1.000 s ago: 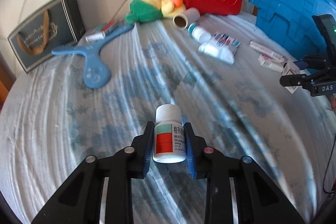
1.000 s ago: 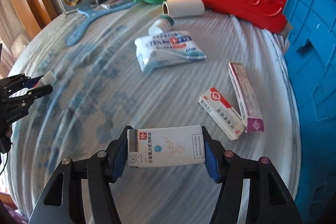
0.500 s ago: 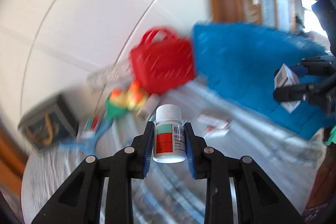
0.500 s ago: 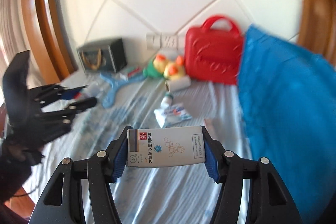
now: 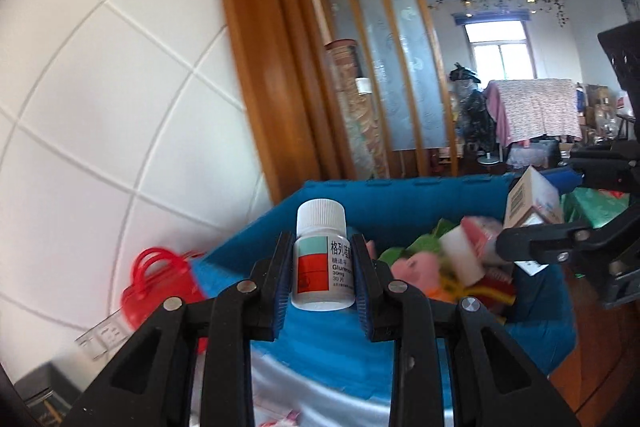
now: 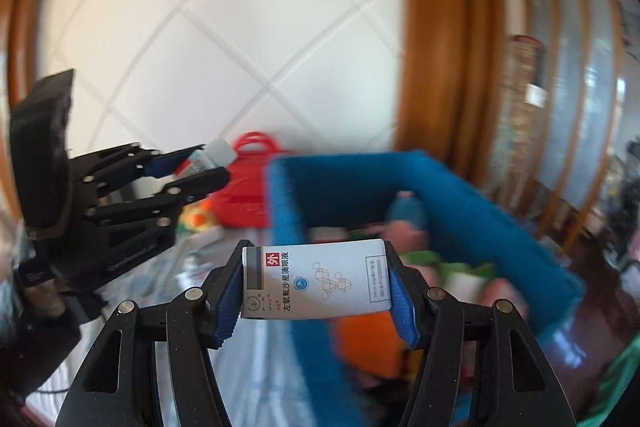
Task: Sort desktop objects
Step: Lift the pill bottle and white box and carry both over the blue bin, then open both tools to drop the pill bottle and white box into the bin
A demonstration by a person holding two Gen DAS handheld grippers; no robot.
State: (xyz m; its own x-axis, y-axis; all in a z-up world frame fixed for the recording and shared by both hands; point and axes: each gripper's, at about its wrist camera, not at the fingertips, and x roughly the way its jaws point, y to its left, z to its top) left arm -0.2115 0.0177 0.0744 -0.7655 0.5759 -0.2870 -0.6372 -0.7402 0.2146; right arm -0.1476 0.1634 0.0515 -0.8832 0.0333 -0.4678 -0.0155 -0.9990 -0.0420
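My left gripper (image 5: 320, 271) is shut on a white pill bottle (image 5: 322, 255) with a green and red label, held upright in the air before the near wall of a blue bin (image 5: 400, 197). My right gripper (image 6: 316, 283) is shut on a white eye-drop box (image 6: 316, 281), held flat above the bin's near corner (image 6: 284, 195). The box (image 5: 530, 203) and the right gripper (image 5: 560, 211) show at the right of the left wrist view, over the bin. The left gripper (image 6: 200, 171) shows at the left of the right wrist view.
The blue bin holds several soft toys and packets (image 5: 448, 263). A red case (image 5: 160, 287) stands left of the bin against the white tiled wall (image 5: 100, 107). The striped bed cover (image 5: 320, 399) lies below. Wooden posts (image 5: 264, 47) rise behind.
Both grippers have risen from the bed and swung right toward the blue bin, each still holding its item. The bin's inside has come into view.
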